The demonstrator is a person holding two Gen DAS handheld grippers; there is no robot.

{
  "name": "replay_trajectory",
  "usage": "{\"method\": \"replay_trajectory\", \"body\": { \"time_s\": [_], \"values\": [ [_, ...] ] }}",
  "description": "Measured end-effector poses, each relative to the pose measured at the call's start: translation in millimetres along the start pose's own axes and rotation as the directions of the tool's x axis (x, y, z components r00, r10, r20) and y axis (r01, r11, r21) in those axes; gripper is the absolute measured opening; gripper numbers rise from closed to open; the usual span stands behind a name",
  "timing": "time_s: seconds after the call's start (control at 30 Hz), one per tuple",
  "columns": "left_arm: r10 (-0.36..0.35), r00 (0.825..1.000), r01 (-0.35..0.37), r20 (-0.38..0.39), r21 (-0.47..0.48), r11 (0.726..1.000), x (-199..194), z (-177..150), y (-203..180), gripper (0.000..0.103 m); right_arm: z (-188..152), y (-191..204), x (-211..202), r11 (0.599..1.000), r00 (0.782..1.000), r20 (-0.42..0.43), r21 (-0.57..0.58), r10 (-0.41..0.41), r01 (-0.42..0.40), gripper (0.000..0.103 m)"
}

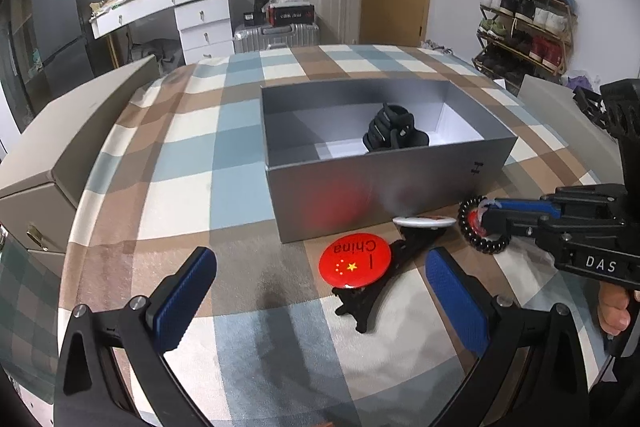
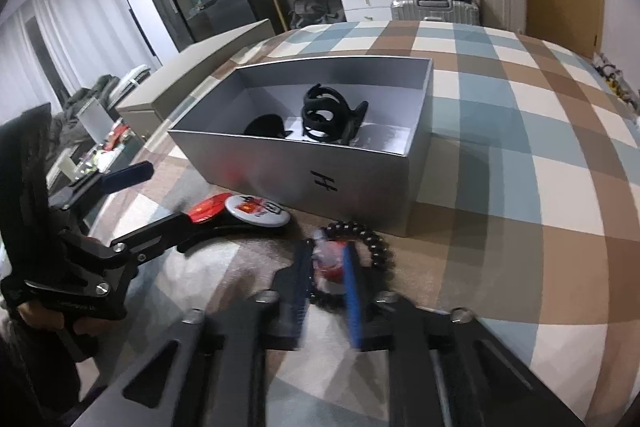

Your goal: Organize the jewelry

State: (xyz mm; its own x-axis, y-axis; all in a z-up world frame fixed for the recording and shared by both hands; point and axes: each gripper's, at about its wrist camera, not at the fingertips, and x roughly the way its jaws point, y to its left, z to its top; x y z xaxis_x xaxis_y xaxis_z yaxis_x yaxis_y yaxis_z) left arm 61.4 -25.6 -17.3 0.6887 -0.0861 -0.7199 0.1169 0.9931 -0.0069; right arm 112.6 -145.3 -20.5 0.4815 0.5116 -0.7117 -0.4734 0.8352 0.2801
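A silver box (image 1: 360, 195) stands open on the checked cloth, with a black hair claw (image 1: 394, 129) inside; the claw also shows in the right wrist view (image 2: 326, 119), beside another black item (image 2: 266, 125). My right gripper (image 1: 482, 217) is shut on a black beaded coil bracelet (image 1: 486, 245) with a red and white charm, just in front of the box; it also shows in the right wrist view (image 2: 328, 259). My left gripper (image 1: 320, 287) is open and empty, facing a red China badge (image 1: 354, 261), a white badge (image 1: 424, 221) and a black hair clip (image 1: 384, 275).
A beige cabinet (image 1: 68, 147) borders the table on the left. The box wall (image 2: 320, 179) stands right behind the bracelet. My left gripper's finger (image 2: 160, 227) lies close to the badges (image 2: 256, 209). Checked cloth (image 2: 520, 167) spreads to the right.
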Motion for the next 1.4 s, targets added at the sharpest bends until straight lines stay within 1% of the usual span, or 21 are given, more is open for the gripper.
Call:
{"method": "replay_trajectory", "body": {
  "time_s": [0.07, 0.27, 0.37, 0.43, 0.47, 0.57, 0.6, 0.63, 0.67, 0.7, 0.73, 0.83, 0.93, 1.03, 1.13, 1.17, 1.2, 1.27, 1.3, 1.33, 1.4],
  "values": [
    [-0.009, 1.000, 0.009, -0.012, 0.007, 1.000, 1, 0, -1, 0.102, 0, 2, -2, 1.000, 1.000, 0.010, -0.016, -0.019, 0.019, 0.013],
    [-0.021, 0.998, 0.022, -0.051, 0.009, 1.000, 8, 1, -3, 0.100, 2, 3, -17, 1.000, 0.998, 0.067, -0.021, 0.004, -0.003, 0.012],
    [-0.039, 0.997, 0.038, -0.067, -0.008, 0.999, 11, 2, 0, 0.086, 4, 4, -23, 1.000, 0.996, 0.094, -0.029, 0.007, -0.005, 0.012],
    [-0.059, 0.994, 0.058, -0.093, -0.020, 0.998, 16, 2, 2, 0.069, 5, 5, -25, 1.000, 0.995, 0.102, -0.028, 0.013, -0.011, 0.012],
    [-0.085, 0.992, 0.082, -0.097, -0.026, 0.996, 16, 2, 2, 0.067, 5, 5, -26, 1.000, 0.995, 0.104, -0.028, 0.012, -0.009, 0.013],
    [-0.120, 0.987, 0.117, -0.103, -0.031, 0.993, 17, 3, 2, 0.059, 6, 3, -27, 1.000, 0.994, 0.108, -0.021, 0.009, -0.007, 0.013],
    [-0.147, 0.984, 0.144, -0.104, -0.035, 0.989, 17, 3, 2, 0.050, 6, 3, -28, 1.000, 0.994, 0.109, -0.019, 0.008, -0.006, 0.012],
    [-0.174, 0.979, 0.170, -0.107, -0.042, 0.985, 16, 3, 2, 0.039, 6, 2, -28, 1.000, 0.994, 0.111, -0.015, 0.006, -0.004, 0.013],
    [-0.197, 0.974, 0.193, -0.110, -0.051, 0.980, 16, 4, 3, 0.035, 6, 2, -29, 1.000, 0.994, 0.113, -0.012, 0.005, -0.003, 0.012],
    [-0.197, 0.974, 0.192, -0.107, -0.054, 0.980, 15, 5, 2, 0.032, 6, 2, -29, 1.000, 0.993, 0.116, -0.011, 0.005, -0.004, 0.013],
    [-0.184, 0.978, 0.180, -0.097, -0.044, 0.983, 13, 5, 1, 0.025, 6, 2, -30, 1.000, 0.993, 0.118, -0.010, 0.005, -0.004, 0.012],
    [-0.172, 0.982, 0.171, -0.073, -0.021, 0.985, 5, 7, -3, 0.013, 7, 1, -33, 1.000, 0.992, 0.128, -0.008, 0.006, -0.006, 0.013],
    [-0.167, 0.983, 0.166, -0.077, -0.015, 0.986, 6, 7, -2, 0.012, 7, 1, -35, 1.000, 0.991, 0.133, -0.007, 0.009, -0.008, 0.013],
    [-0.123, 0.990, 0.123, -0.071, -0.003, 0.992, 6, 6, -1, 0.013, 6, 1, -37, 1.000, 0.991, 0.137, -0.006, 0.008, -0.008, 0.013],
    [-0.132, 0.989, 0.131, -0.068, -0.017, 0.991, 6, 4, 4, 0.014, 6, 1, -39, 1.000, 0.990, 0.141, -0.006, 0.009, -0.008, 0.013],
    [-0.114, 0.991, 0.113, -0.074, -0.024, 0.993, 7, 2, 7, 0.015, 6, 2, -39, 1.000, 0.990, 0.142, -0.008, 0.008, -0.007, 0.013],
    [-0.104, 0.991, 0.102, -0.081, -0.026, 0.994, 8, 2, 8, 0.018, 7, 2, -39, 1.000, 0.990, 0.141, -0.009, 0.009, -0.008, 0.013],
    [-0.075, 0.993, 0.073, -0.093, -0.026, 0.997, 9, 1, 12, 0.027, 7, 3, -38, 1.000, 0.990, 0.141, -0.011, 0.011, -0.009, 0.013],
    [-0.045, 0.995, 0.042, -0.094, -0.033, 0.999, 10, 0, 16, 0.037, 7, 3, -38, 1.000, 0.990, 0.139, -0.012, 0.011, -0.010, 0.013],
    [-0.020, 0.995, 0.017, -0.094, -0.041, 0.999, 11, 0, 20, 0.042, 7, 3, -37, 1.000, 0.990, 0.137, -0.012, 0.013, -0.011, 0.013],
    [0.001, 0.995, -0.006, -0.101, -0.050, 0.999, 12, -2, 25, 0.043, 6, 3, -37, 1.000, 0.990, 0.137, -0.013, 0.015, -0.013, 0.013]
  ]
}}
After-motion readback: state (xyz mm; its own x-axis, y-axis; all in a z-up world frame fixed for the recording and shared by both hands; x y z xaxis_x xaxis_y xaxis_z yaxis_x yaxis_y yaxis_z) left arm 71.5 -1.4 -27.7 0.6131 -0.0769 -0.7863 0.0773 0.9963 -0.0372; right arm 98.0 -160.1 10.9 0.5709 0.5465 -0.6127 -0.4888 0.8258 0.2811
